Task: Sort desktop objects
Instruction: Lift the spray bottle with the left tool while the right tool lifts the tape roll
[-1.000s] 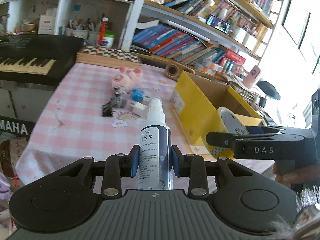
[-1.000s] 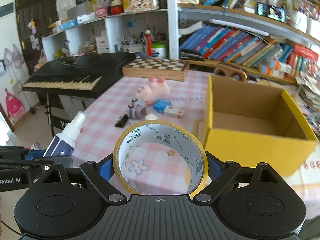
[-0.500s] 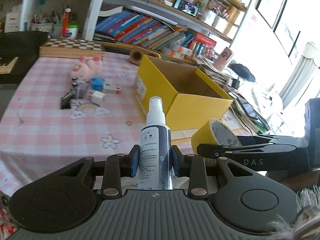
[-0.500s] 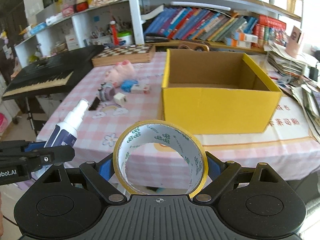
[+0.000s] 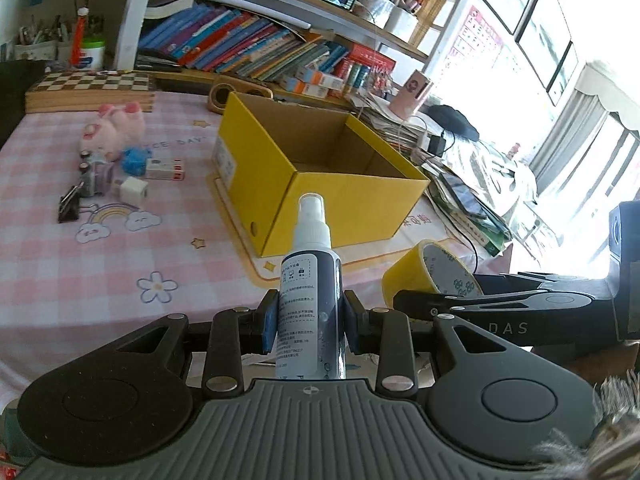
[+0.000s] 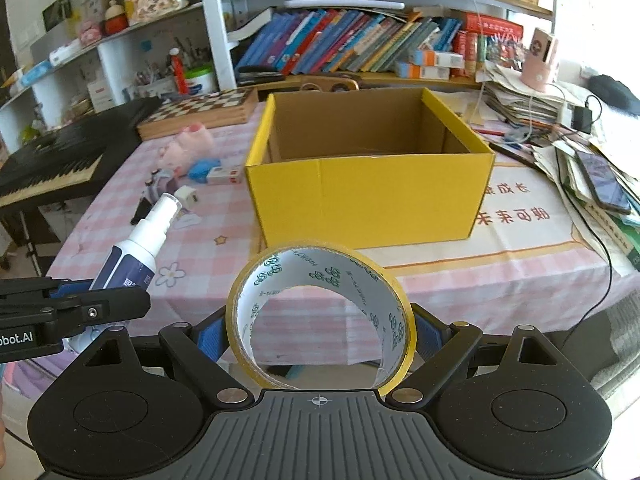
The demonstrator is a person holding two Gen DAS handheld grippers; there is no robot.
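Holding two items at once, both off the table. Left gripper (image 5: 308,320) has its blue pads pinching a white-capped spray bottle with a dark blue and white label (image 5: 310,300) around the lower body; bottle stands upright in the left wrist view, nozzle up. Right gripper (image 6: 316,338) clamps a roll of yellow adhesive tape with a printed white core (image 6: 320,316) by its outer edges, roll standing on edge, hole facing the camera. In the left wrist view the same roll (image 5: 428,276) sits to the right of the bottle, apart from it.

Open yellow cardboard box (image 6: 368,196) sits on the pink checked tablecloth (image 6: 208,256), straight ahead of the right gripper and beyond the tape. Inside looks bare brown cardboard; floor only partly visible.

Remaining loose items left of the box: pink plush toy (image 5: 114,130), small blue object (image 5: 136,160), white-and-red flat pack (image 5: 164,169), white cube (image 5: 134,189), black binder clip (image 5: 70,208). Wooden chessboard (image 5: 90,86) lies behind them near the shelf.
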